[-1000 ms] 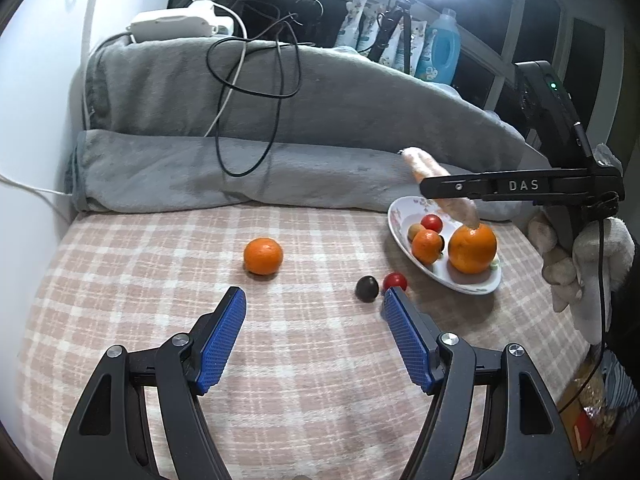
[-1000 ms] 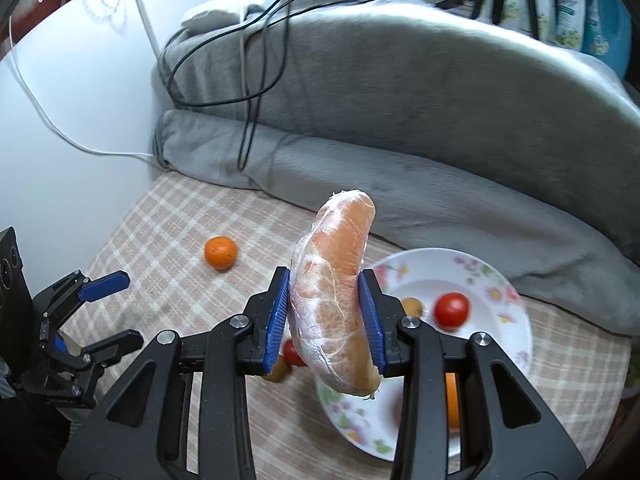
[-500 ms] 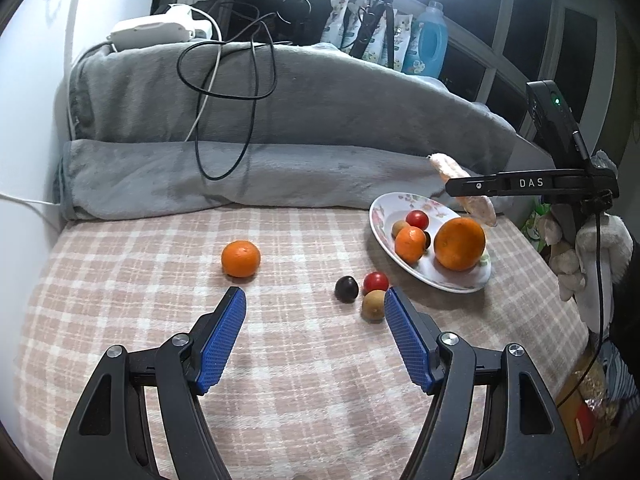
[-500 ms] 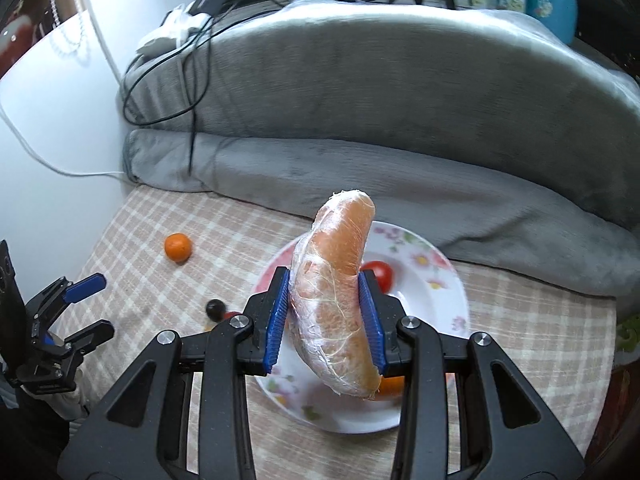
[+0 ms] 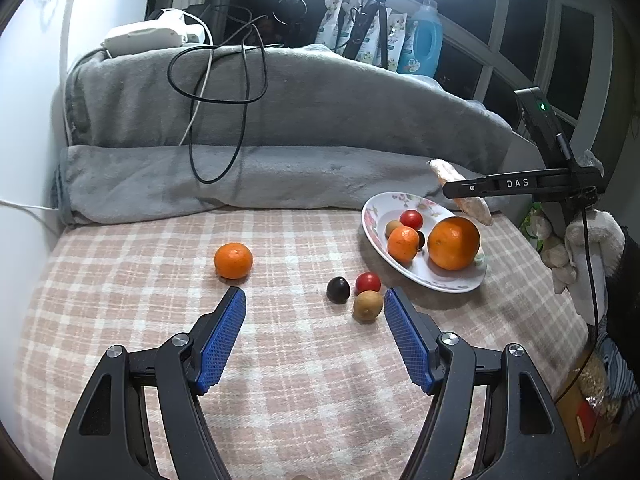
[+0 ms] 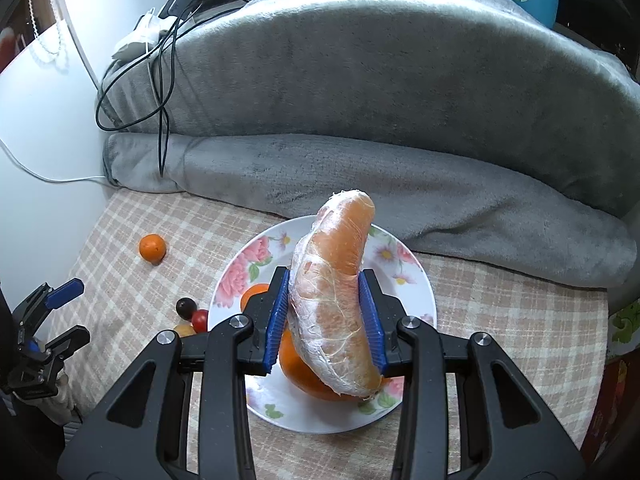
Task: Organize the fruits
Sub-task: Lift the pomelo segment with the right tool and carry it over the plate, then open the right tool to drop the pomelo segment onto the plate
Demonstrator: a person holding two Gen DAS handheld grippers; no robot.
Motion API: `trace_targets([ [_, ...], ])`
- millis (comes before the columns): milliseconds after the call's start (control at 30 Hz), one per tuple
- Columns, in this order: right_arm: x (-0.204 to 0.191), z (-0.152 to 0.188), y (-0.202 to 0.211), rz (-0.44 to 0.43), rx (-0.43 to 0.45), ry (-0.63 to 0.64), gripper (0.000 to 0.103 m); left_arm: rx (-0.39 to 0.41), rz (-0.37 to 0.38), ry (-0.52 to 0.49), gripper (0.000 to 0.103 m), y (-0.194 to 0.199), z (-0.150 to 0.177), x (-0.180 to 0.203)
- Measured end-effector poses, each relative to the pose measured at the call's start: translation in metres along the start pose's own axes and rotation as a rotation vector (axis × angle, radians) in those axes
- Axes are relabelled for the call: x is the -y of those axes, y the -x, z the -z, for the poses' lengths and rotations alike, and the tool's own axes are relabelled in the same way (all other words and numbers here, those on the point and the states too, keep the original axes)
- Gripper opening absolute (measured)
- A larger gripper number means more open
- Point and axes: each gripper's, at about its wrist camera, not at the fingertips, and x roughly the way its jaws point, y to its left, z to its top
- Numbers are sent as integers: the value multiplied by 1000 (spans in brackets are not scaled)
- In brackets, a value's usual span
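My right gripper (image 6: pixel 324 278) is shut on a long orange carrot (image 6: pixel 332 300) wrapped in cling film, held tilted above the floral plate (image 6: pixel 420 280). The plate (image 5: pixel 378 210) carries a big orange (image 5: pixel 453 243), a mandarin (image 5: pixel 403 244), a red tomato (image 5: pixel 411 219) and small fruits behind them. On the checked cloth lie a loose mandarin (image 5: pixel 233 261), a dark plum (image 5: pixel 338 289), a red tomato (image 5: pixel 367 282) and a brown kiwi (image 5: pixel 367 306). My left gripper (image 5: pixel 313 294) hangs open and empty just before these, the kiwi beside its right finger.
A rolled grey blanket (image 5: pixel 280 176) with black cables (image 5: pixel 216 92) and a white device (image 5: pixel 148 36) walls off the back. A white wall bounds the left. A gloved hand (image 5: pixel 588 248) holds the right gripper past the table's right edge.
The right gripper carried the wrapped carrot rightward from the plate's left side to directly above it. The left gripper stays open; the kiwi now shows beside its right finger.
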Motion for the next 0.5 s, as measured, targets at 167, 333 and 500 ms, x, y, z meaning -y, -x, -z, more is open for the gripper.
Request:
trace_targets([
  [167,0,2,1,7,3,6,37,0,2,-3,72,1,0,2],
  [333,1,1,5,13,13,10,38,-1,2,-7,72,1,1,5],
  [500,3,-2,17,13,57,5,60,3,2,-10,72,3,1,7],
])
